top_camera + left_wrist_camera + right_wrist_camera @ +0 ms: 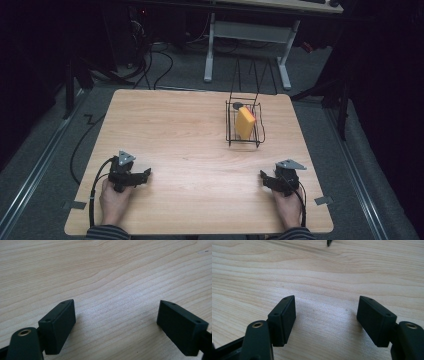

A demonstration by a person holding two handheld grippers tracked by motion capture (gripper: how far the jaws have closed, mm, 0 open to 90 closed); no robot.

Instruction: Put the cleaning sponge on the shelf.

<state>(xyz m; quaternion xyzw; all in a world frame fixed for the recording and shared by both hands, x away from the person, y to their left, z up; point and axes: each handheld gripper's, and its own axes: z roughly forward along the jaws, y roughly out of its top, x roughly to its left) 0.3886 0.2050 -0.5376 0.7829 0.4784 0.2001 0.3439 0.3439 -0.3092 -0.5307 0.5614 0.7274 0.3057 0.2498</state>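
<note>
Sponge in the basket, we're done
Yellow sponge (245, 123) stands in the wire basket (230, 131); well short of it, our left gripper (146, 174) and right gripper (262, 176) rest wide, empty.

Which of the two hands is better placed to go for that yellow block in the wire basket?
Probably the right. The right gripper rests on the same side of the table as the wire basket holding the yellow block; the left gripper would reach across. Both have open, empty jaws.

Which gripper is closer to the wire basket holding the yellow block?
Right. The right gripper rests at the table's near right edge, below and slightly right of the wire basket. The left gripper sits at the near left, well across the table from it. Both are open and empty.
</note>
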